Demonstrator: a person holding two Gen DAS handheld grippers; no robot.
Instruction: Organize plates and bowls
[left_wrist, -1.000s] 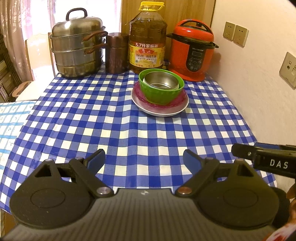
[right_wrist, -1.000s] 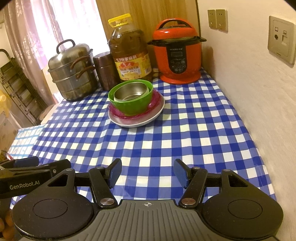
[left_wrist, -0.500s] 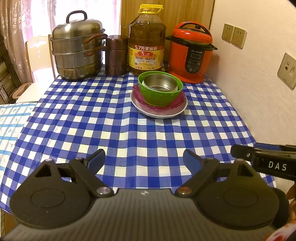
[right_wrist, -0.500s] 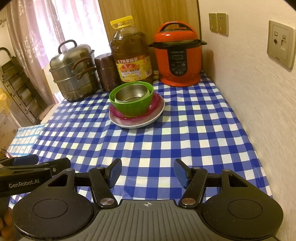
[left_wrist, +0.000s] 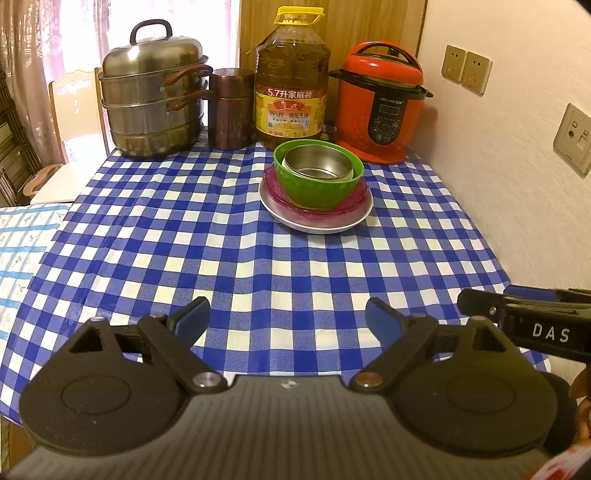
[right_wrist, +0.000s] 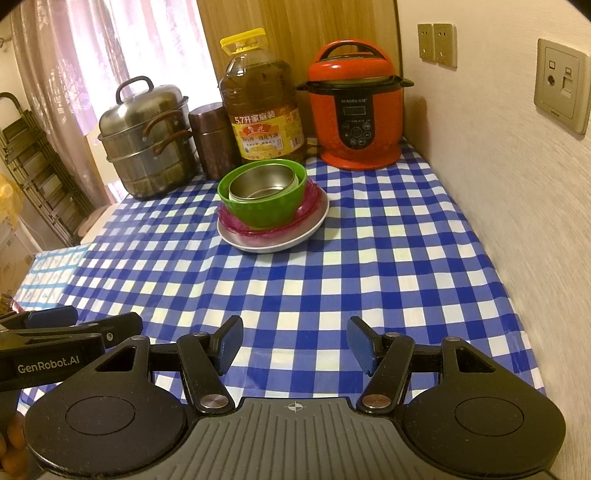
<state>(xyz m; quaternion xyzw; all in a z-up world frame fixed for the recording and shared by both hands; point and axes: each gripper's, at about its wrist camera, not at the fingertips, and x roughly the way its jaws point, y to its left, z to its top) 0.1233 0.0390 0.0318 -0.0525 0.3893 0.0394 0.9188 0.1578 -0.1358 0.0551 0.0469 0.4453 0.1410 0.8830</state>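
Note:
A stack stands at the back middle of the blue-checked table. It is a white plate (left_wrist: 317, 223) (right_wrist: 280, 243), a pink plate (left_wrist: 354, 201) (right_wrist: 310, 203), a green bowl (left_wrist: 317, 192) (right_wrist: 266, 214), and a steel bowl (left_wrist: 317, 166) (right_wrist: 264, 182) nested inside it. My left gripper (left_wrist: 288, 315) hovers open over the near table edge, well short of the stack, with nothing between its fingers. My right gripper (right_wrist: 295, 338) is beside it on the right, also open and empty. Each gripper shows at the edge of the other's view.
Along the back stand a steel steamer pot (left_wrist: 153, 107), a copper canister (left_wrist: 231, 107), a large oil bottle (left_wrist: 291, 81) and a red pressure cooker (left_wrist: 380, 107). A wall with sockets (right_wrist: 561, 85) runs close along the right. A chair (left_wrist: 74, 110) stands at the left.

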